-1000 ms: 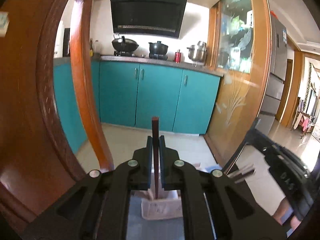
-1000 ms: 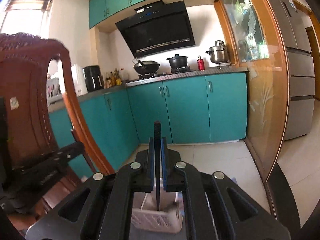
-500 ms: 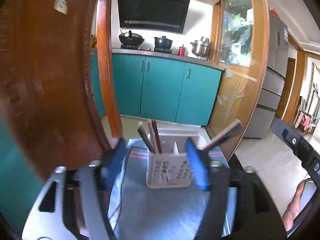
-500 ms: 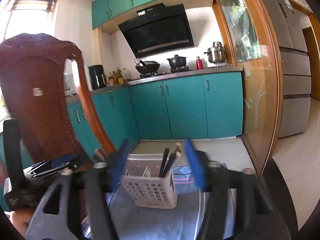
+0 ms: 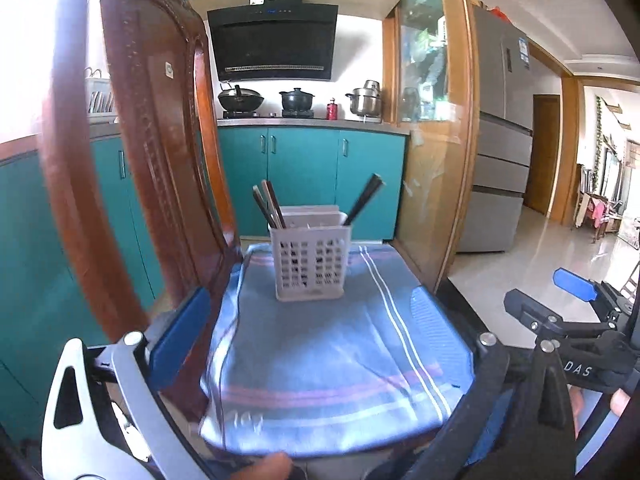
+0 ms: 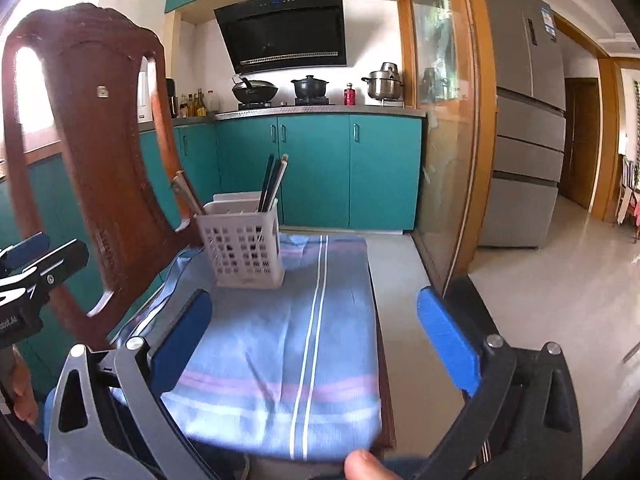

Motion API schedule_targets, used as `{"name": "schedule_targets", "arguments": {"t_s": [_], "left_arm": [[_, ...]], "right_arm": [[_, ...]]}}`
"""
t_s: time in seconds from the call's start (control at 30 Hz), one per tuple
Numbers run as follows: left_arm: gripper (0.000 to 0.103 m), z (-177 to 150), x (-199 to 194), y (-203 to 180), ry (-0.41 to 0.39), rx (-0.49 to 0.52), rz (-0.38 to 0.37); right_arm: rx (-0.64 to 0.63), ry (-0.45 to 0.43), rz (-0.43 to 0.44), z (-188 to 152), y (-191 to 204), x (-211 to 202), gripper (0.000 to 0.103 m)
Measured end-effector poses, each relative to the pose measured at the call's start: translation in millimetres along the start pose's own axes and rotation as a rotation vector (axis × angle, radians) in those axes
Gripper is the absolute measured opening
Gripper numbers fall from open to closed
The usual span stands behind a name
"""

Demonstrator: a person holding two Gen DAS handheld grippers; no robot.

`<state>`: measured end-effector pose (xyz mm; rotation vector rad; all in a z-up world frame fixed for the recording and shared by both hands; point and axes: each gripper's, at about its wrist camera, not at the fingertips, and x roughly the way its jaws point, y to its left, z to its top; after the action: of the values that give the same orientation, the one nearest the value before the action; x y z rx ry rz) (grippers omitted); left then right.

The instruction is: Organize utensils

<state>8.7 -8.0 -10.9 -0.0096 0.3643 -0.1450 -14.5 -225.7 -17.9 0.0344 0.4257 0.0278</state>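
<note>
The chopsticks (image 5: 272, 204) leaning in the white basket (image 5: 310, 264) on the striped cloth (image 5: 320, 360) are looking light, stiff and slippery, best pinched near their tops, while I am opening my left gripper (image 5: 316, 332) and right gripper (image 6: 316, 332), both empty.
</note>
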Motion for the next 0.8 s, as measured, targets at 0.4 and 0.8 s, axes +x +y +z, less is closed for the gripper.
{"name": "schedule_targets", "arguments": {"t_s": [0.4, 0.8], "left_arm": [[0.100, -14, -51, -10, 0.001, 0.046, 0.029], [0.100, -13, -56, -8, 0.004, 0.048, 0.015]], "right_arm": [[-0.084, -0.117, -0.031, -16, 18, -77, 0.100], [-0.090, -0.125, -0.044, -14, 23, -84, 0.100]]}}
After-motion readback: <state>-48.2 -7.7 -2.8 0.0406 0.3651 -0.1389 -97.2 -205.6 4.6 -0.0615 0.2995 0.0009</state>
